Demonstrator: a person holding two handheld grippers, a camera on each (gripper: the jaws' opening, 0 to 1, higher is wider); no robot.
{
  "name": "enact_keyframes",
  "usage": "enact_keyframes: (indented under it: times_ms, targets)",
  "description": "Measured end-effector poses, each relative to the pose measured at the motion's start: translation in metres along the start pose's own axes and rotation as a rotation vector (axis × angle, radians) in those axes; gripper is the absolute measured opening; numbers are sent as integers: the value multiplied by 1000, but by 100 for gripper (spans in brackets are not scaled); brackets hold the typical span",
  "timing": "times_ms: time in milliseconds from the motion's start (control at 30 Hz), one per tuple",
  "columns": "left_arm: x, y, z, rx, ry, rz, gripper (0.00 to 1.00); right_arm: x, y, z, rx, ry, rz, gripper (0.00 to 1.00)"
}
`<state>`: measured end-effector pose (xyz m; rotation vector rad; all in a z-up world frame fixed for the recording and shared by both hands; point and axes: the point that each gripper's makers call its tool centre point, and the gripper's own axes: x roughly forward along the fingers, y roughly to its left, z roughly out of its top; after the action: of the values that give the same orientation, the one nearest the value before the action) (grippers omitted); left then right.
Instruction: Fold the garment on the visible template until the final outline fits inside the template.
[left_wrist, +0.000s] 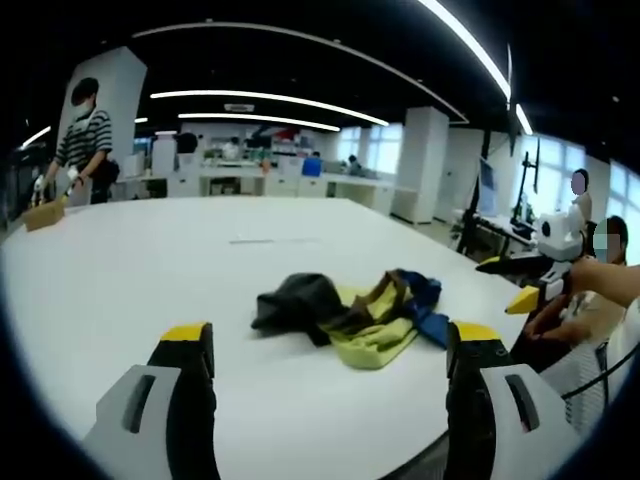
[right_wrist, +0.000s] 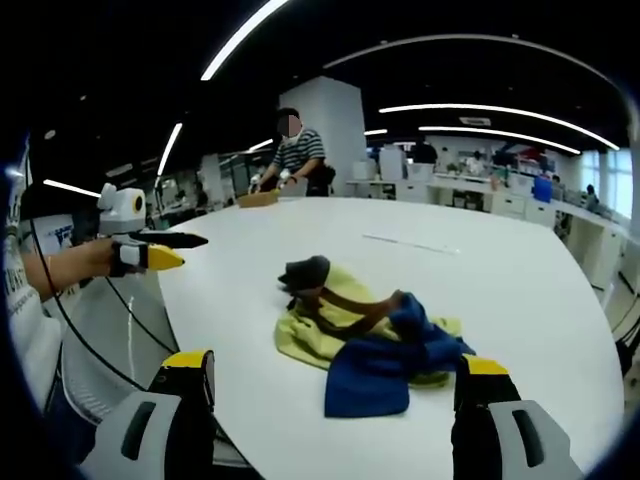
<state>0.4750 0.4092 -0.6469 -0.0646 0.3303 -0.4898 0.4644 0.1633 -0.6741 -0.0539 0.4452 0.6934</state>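
A crumpled garment (left_wrist: 350, 312) of yellow-green, blue, dark grey and brown cloth lies in a heap on the white table (left_wrist: 150, 270). In the right gripper view the garment (right_wrist: 360, 340) shows its blue part nearest me and a dark part at the far end. My left gripper (left_wrist: 330, 342) is open, its jaws standing wide just short of the heap. My right gripper (right_wrist: 335, 368) is open too, close to the blue cloth. Each gripper also shows in the other's view, held in a hand off the table edge: the right gripper (left_wrist: 515, 283) and the left gripper (right_wrist: 172, 250). A faint thin mark (left_wrist: 270, 240) lies on the table beyond the garment.
A person in a striped shirt (left_wrist: 85, 130) stands at the table's far end by a brown box (left_wrist: 45, 213). Other people sit off the right edge (left_wrist: 605, 245). A black cable (right_wrist: 90, 340) hangs below the left gripper. Desks and pillars fill the background.
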Motion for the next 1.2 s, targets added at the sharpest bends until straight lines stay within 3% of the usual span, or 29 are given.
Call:
enact_keyframes:
  times_ms: [500, 800, 1200]
  targets:
    - [-2, -2, 2, 14, -6, -10, 92, -2, 1, -1, 1, -5, 0, 99]
    - [-1, -7, -4, 36, 26, -33, 89, -3, 0, 0, 8, -14, 1, 99]
    - [4, -10, 0, 82, 28, -68, 79, -2, -3, 2, 17, -33, -1, 94]
